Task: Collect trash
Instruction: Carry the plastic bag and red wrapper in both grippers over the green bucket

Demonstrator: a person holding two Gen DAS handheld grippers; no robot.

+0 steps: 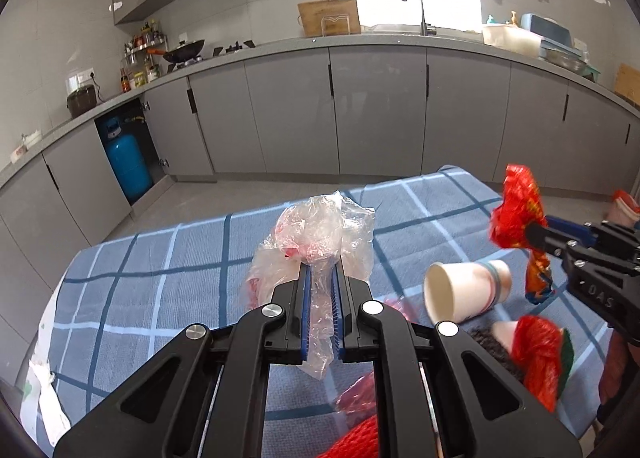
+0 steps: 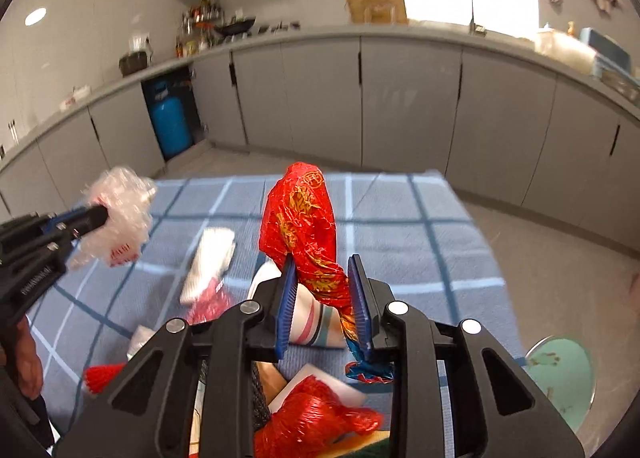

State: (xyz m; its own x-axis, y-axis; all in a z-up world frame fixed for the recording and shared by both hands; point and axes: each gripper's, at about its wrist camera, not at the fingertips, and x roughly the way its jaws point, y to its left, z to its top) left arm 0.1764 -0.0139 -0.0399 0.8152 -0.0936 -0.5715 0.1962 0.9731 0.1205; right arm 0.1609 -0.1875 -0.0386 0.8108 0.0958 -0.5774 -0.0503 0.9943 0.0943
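My left gripper [image 1: 321,278] is shut on a crumpled clear plastic bag [image 1: 320,234] and holds it above the blue checked tablecloth [image 1: 160,258]; it also shows in the right wrist view [image 2: 120,218]. My right gripper [image 2: 324,270] is shut on a red snack wrapper [image 2: 304,214] with gold print, lifted above the table; it also shows in the left wrist view [image 1: 518,202]. A white paper cup [image 1: 464,290] lies on its side on the cloth. Red mesh bags [image 1: 540,354] and other scraps lie near the front edge.
Grey kitchen cabinets [image 1: 376,110] run along the back with a sink tap [image 1: 416,2] and a wok [image 1: 184,50]. A blue gas cylinder [image 1: 128,162] stands in an open cabinet. A green stool [image 2: 560,374] stands right of the table.
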